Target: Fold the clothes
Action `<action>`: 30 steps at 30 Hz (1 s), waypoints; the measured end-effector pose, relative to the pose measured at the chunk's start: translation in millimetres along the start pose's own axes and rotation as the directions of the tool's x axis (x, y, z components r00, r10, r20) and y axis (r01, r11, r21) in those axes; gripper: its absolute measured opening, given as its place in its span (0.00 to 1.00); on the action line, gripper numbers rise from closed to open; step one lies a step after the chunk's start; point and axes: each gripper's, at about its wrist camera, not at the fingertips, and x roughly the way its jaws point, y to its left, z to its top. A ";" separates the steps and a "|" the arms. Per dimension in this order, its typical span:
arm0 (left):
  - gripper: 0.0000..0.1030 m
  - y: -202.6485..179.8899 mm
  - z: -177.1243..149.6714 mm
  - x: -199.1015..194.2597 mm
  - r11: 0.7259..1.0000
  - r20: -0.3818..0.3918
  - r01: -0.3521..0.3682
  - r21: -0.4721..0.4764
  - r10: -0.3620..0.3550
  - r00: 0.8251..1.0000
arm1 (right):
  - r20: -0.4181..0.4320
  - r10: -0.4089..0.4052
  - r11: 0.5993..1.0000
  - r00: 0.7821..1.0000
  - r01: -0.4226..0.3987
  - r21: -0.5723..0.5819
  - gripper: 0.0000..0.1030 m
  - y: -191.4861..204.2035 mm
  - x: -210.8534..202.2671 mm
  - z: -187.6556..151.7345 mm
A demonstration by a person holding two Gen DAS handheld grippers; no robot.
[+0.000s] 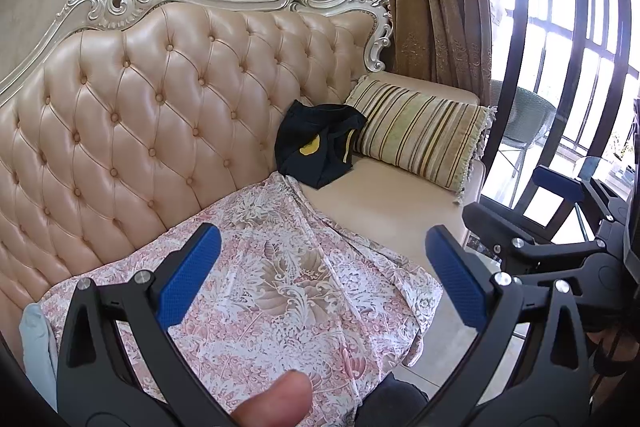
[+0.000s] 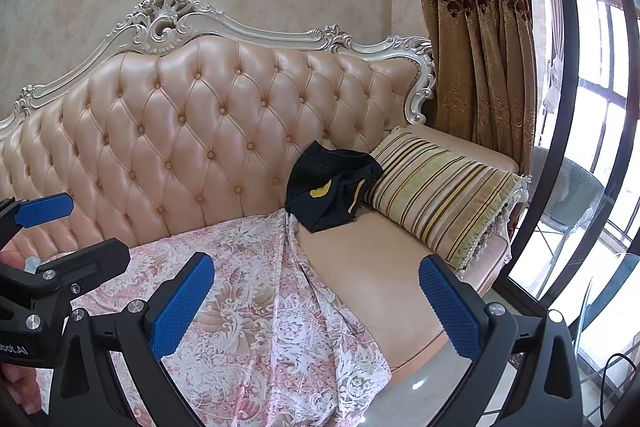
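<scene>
Floral pink-and-white cloth [image 1: 280, 287] covers the left part of the sofa seat [image 2: 372, 267], draped over its front edge; whether it is a garment or a throw I cannot tell. Just right of its far corner, a dark garment with yellow marks [image 1: 320, 147] lies crumpled against the tufted backrest [image 1: 160, 107], touching the striped cushion [image 1: 420, 135] further right. It looks light, limp and quick to slump, so I would pinch 2 points along a hem or waistband rather than the bunched middle. The left gripper [image 1: 324, 279] hovers over the floral cloth, jaws spread wide, holding nothing. The right gripper [image 2: 316, 303] is likewise released and empty, well short of the dark garment.
</scene>
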 end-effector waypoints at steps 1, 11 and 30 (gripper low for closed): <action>0.99 0.1 0.1 0.1 1.000 0.000 0.000 0.001 0.000 1.000 | -0.001 0.000 1.000 1.000 0.000 0.000 1.00 -0.2 0.3 -0.1; 0.99 3.2 -1.0 1.2 1.000 -0.007 0.005 -0.004 -0.005 1.000 | -0.005 -0.002 1.000 1.000 0.002 -0.001 1.00 -1.5 1.7 0.9; 0.99 7.8 -8.4 18.0 1.000 -0.029 0.016 -0.001 -0.016 0.999 | -0.027 0.013 1.000 1.000 -0.013 0.012 1.00 -0.8 20.2 -7.6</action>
